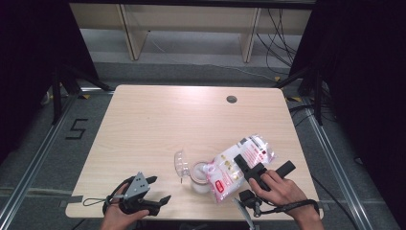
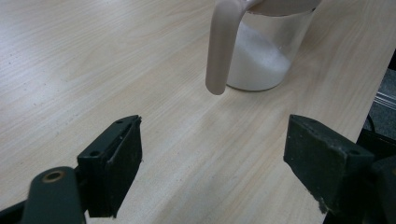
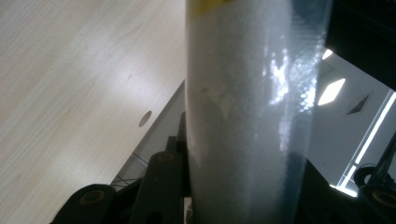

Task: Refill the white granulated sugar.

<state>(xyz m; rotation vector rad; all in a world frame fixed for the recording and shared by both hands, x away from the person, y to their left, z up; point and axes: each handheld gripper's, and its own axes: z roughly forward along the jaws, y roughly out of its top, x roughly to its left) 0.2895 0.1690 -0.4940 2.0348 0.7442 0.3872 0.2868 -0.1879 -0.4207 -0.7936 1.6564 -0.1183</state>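
- High view — a clear plastic bag of white grains with red print, lower right of centre, tipped with its mouth down over a glass jar at bottom centre. Soft and floppy by the look of it, fairly weighty, contents free to shift; best pinched across the body near the upper end, as now. Slick film, so a light pinch could slip.
- Right gripper at lower right, clamped across the bag's middle, a hand behind it. Jar's clear lid hinged open to the left.
- Left gripper at lower left, resting near the table's front edge, apart from the jar, holding nothing.
- Left gripper view — jaws wide apart at the bottom corners, bare wood between them. Glass jar at top right of centre, white grains heaped in its bottom; rigid, breakable, likely easy to tip. A pale handle or strap hanging in front of it — cannot tell what exactly.
- Right gripper view — bag filling the centre as an upright column of white grains, film glossy, pinched between the jaws at the bottom of the frame.
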